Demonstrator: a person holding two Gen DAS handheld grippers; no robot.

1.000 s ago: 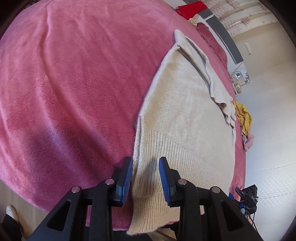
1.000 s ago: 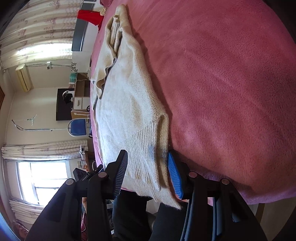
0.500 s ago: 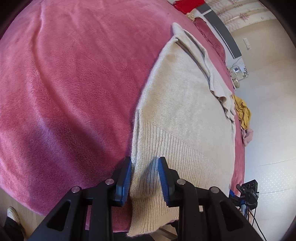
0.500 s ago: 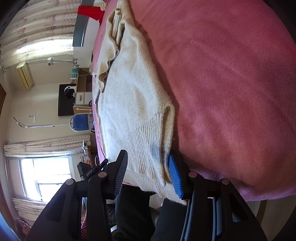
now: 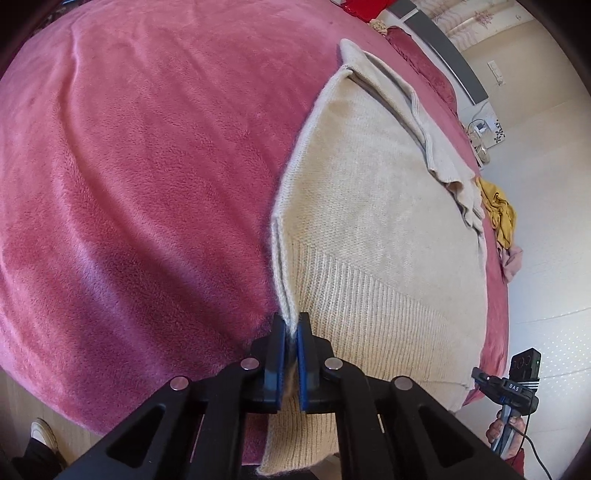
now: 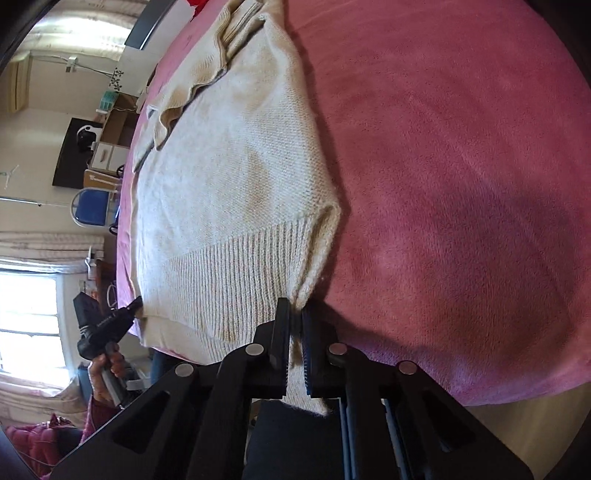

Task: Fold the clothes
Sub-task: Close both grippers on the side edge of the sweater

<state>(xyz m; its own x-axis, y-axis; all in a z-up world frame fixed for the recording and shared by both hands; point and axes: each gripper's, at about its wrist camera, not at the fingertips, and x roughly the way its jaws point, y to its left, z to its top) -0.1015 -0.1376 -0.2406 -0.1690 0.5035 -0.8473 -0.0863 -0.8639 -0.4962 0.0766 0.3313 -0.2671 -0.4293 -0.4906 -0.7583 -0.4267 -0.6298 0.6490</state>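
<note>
Where the ribbed hem hangs over the near edge of the bed, two pairs of tongs are clamped on it.

Item: left tongs (image 5: 291,332), black with blue pads. Jaws drawn together on the left corner of the hem, knit pinched between the pads, a doubled fold of fabric rising just beyond them.

Item: right tongs (image 6: 295,321), same make. Jaws drawn together on the right corner of the hem, which puckers into a small raised lobe at the pads.

Item: cream sweater (image 5: 369,229), knitted, ribbed band along the hem nearest the tongs. Lies flat on the bed, lengthwise away from the tongs, hem at the near edge and partly hanging over it. Faint brownish marks on the body. At its far end a sleeve or flap (image 5: 424,125) is folded across the top, its ribbed cuff toward the sweater's right side in the left wrist view.

Item: bed cover (image 5: 147,184), deep pink plush, under the sweater and spreading wide to one side of it.

Item: yellow garment (image 5: 498,214), crumpled, beyond the sweater's right edge at the bed's side, with a pale pink piece just below it.

Item: red cloth (image 5: 365,9), past the far end of the sweater, near the headboard.

Item: blue chair (image 6: 94,208) and a window (image 6: 26,306), well beyond the bed in the right wrist view.
</note>
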